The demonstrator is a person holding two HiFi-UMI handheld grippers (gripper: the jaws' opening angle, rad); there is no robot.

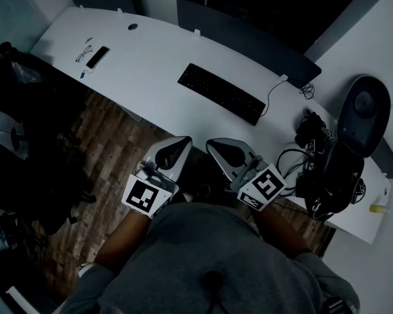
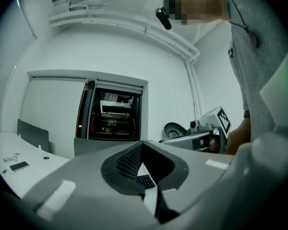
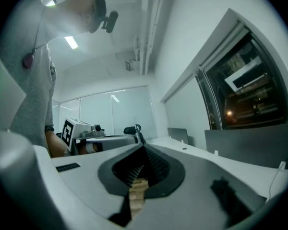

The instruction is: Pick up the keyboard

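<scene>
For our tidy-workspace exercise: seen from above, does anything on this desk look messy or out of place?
Only the right end of the desk stands out: black cables lie in a tangled heap there, some seemingly hanging over the front edge. The keyboard lies flat, parallel to that edge; the phone and glasses sit tidily.

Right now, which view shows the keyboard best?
The head view: the whole black keyboard lies in plain sight on the white desk. The left gripper view shows only a sliver of the keyboard through the gap under its jaws; the right gripper view shows none.
</scene>
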